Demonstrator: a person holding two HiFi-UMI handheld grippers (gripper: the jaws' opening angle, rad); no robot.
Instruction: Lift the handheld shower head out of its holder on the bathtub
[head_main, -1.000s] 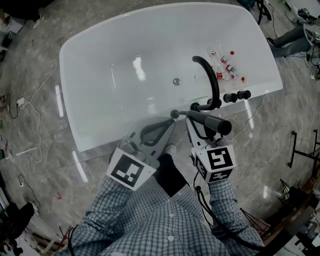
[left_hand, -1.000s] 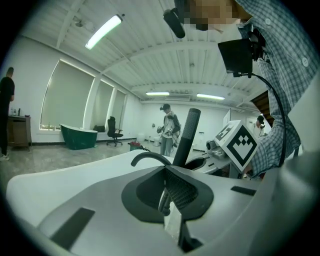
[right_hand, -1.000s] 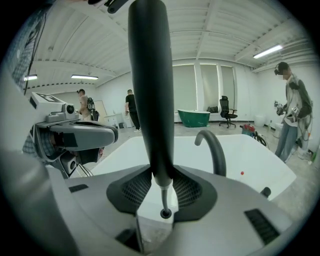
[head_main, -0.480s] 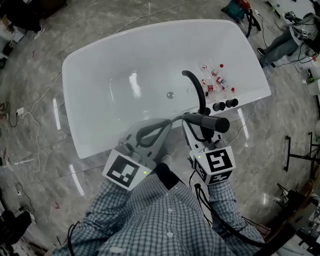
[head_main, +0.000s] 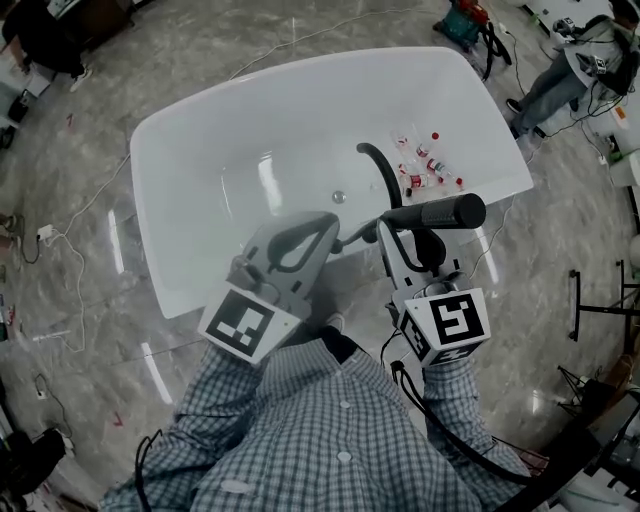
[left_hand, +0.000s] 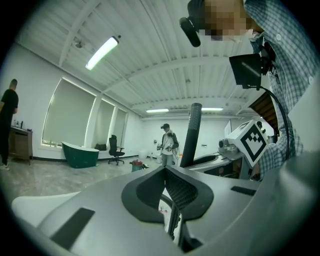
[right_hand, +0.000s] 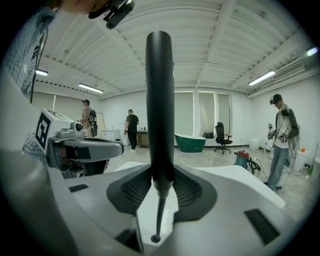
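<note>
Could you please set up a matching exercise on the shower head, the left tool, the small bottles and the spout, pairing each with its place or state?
Things:
1. shower head
2. left tool
3. small bottles
4. spout

Places or states:
A. shut, with nothing between its jaws
B. black, arching over the bathtub
C. lying on the bathtub's white surface near the spout
D. clamped in the right tool

Pairs: 1-D, 2-A, 3-C, 4-B
</note>
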